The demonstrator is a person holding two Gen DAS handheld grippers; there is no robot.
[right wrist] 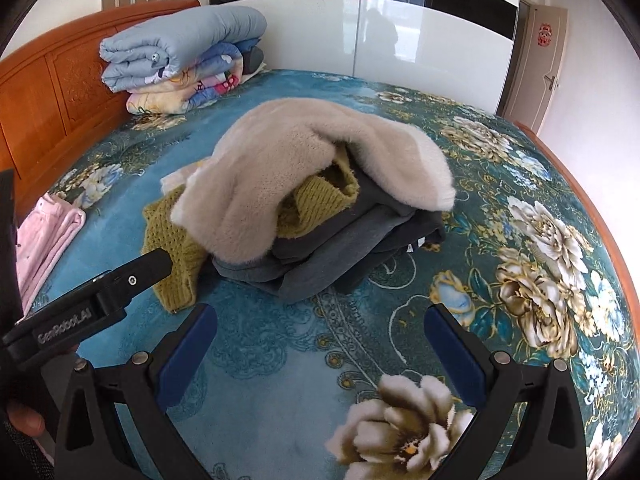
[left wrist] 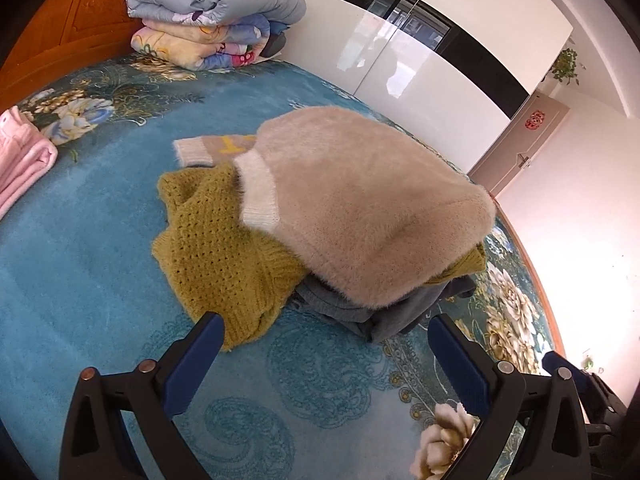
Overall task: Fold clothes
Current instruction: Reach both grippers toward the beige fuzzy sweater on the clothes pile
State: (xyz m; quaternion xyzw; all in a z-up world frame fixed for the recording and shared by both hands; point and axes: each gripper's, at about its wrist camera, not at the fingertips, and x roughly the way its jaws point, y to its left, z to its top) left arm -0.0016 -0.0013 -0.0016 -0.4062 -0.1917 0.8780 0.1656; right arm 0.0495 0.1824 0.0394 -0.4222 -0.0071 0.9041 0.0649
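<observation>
Beige fluffy sweater with white ribbed cuffs (left wrist: 360, 208) lies draped over the heap on the bed, hiding much of what sits under it. Only parts of the mustard-yellow open-knit sweater (left wrist: 216, 256) show, spilling out toward the left and peeking from beneath the beige one on the right wrist view. A dark grey folded garment (right wrist: 332, 248) lies at the bottom; how many pieces it is cannot be made out. A yellow letter on the beige sweater's far part is half covered and unreadable. A pink folded garment (left wrist: 20, 164) is cut off at the left edge.

The heap rests on the teal floral bedspread (left wrist: 80, 264), ahead of both pairs of jaws and touching neither. The left gripper (left wrist: 324, 332) has its jaws spread wide and empty, the yellow knit's hem just beyond its left finger. The right gripper (right wrist: 320, 324) is likewise spread wide and empty, with the grey garment near, just ahead. Folded quilts (right wrist: 180, 52) are stacked by the wooden headboard (right wrist: 44, 92).
</observation>
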